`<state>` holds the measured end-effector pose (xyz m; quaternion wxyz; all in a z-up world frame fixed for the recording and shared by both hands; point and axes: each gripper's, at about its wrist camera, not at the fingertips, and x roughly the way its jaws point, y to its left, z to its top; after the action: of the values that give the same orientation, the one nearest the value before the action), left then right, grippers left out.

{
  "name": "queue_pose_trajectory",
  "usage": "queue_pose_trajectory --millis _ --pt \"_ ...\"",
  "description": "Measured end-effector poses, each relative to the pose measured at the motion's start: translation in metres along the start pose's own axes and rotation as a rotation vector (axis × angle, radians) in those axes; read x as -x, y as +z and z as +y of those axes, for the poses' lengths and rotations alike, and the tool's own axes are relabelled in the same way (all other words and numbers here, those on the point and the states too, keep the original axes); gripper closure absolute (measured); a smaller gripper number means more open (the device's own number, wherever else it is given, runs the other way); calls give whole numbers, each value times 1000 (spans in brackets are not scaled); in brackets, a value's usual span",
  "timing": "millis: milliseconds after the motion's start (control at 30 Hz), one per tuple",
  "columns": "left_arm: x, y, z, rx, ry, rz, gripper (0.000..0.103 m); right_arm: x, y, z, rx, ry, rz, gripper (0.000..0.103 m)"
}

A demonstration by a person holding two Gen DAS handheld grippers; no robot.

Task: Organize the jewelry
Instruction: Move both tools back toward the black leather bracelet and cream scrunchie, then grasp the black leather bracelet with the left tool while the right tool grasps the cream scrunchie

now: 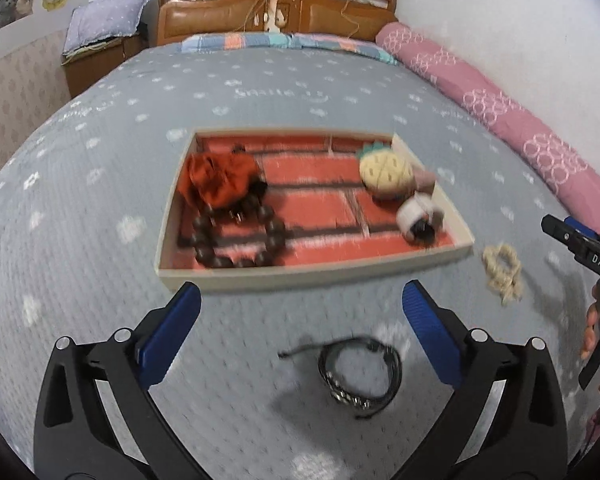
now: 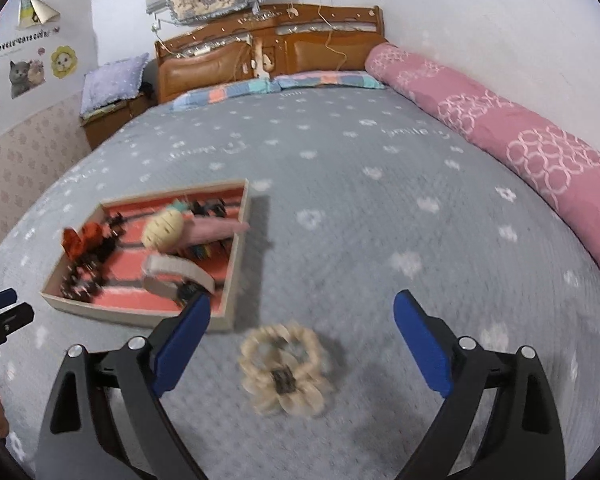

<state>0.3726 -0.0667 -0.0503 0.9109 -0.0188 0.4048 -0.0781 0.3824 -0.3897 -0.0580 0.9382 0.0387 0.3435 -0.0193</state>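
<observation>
A shallow box [image 1: 308,276] with a red lining lies on the grey bedspread. It holds a dark bead bracelet [image 1: 236,240], a red scrunchie [image 1: 220,176], a pineapple-shaped piece [image 1: 386,172] and a white band [image 1: 414,214]. My left gripper [image 1: 300,308] is open above a black cord bracelet [image 1: 360,372] lying in front of the box. My right gripper [image 2: 300,316] is open above a cream beaded hair clip [image 2: 286,368], right of the box [image 2: 236,264]. The clip also shows in the left wrist view [image 1: 502,270].
A rolled pink quilt [image 2: 520,140] runs along the bed's right side by the wall. The wooden headboard [image 1: 276,8] and patterned pillows [image 1: 284,42] are at the far end. A nightstand with a cushion [image 1: 100,36] stands at the far left.
</observation>
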Motion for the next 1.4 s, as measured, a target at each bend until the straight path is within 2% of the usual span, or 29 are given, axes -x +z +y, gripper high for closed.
queue_pose_trajectory --millis 300,733,800,867,933,1000,1167,1300,1400 --pt "-31 -31 2 12 27 72 5 -33 -32 -17 -14 -55 65 12" --pt "-56 -51 0 4 33 135 7 -55 -39 -4 60 -90 113 14" --pt "-55 -52 -1 1 34 134 12 -59 -40 -2 72 -84 132 24" --pt "-55 -53 -3 -9 35 136 17 -61 -40 -2 69 -76 138 29" --pt "-54 -54 -5 -22 41 138 28 -61 -40 -3 62 -63 140 42" --pt "-54 -54 -4 -17 41 137 38 -62 -40 -4 55 -55 146 61" --pt "-54 -51 -1 -11 46 141 59 -60 -40 -3 54 -44 141 80" --pt "-54 -49 1 -11 37 146 87 -56 -41 1 71 -51 131 84" --pt "-54 -48 4 -7 22 147 93 -51 -40 4 84 -53 124 86"
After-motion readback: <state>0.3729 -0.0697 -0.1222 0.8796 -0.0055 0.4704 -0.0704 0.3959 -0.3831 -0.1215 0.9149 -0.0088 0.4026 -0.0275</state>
